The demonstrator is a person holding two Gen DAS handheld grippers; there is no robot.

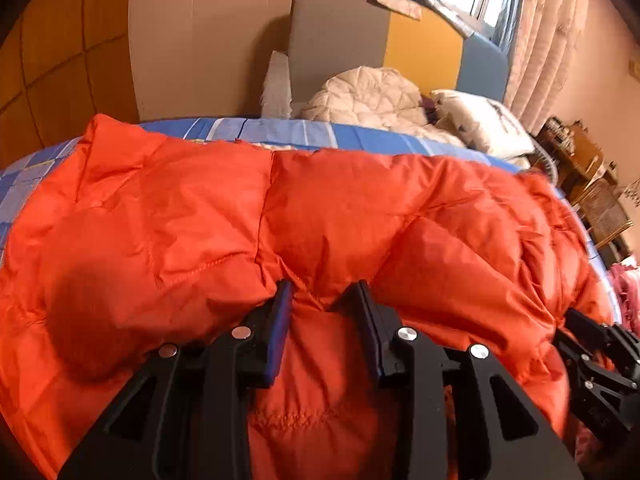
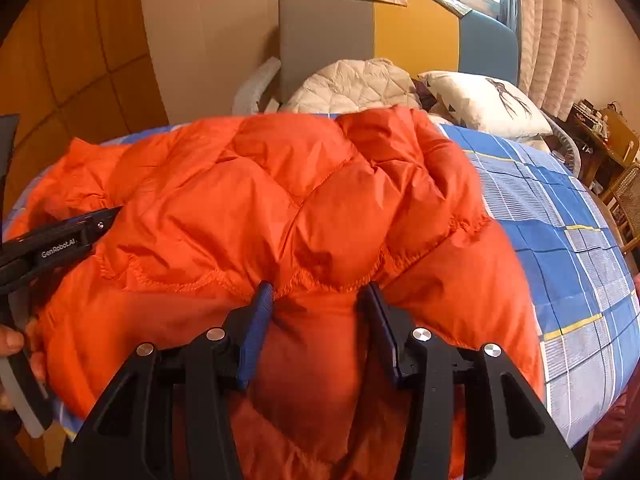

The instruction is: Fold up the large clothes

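You are working with 2 matte black tools. Your left tool [image 1: 326, 292] is showing dark blue pads on its 2 fingers and 4 round silver screw heads across angular black arms with triangular cut-outs. Your right tool [image 2: 320, 294] is looking the same. White "GenRobot.AI" lettering is running along the left tool's side.

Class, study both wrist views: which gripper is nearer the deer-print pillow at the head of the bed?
Right. The right gripper grips the orange jacket on the pillow side; the left gripper grips it farther from the pillow, on the other side.
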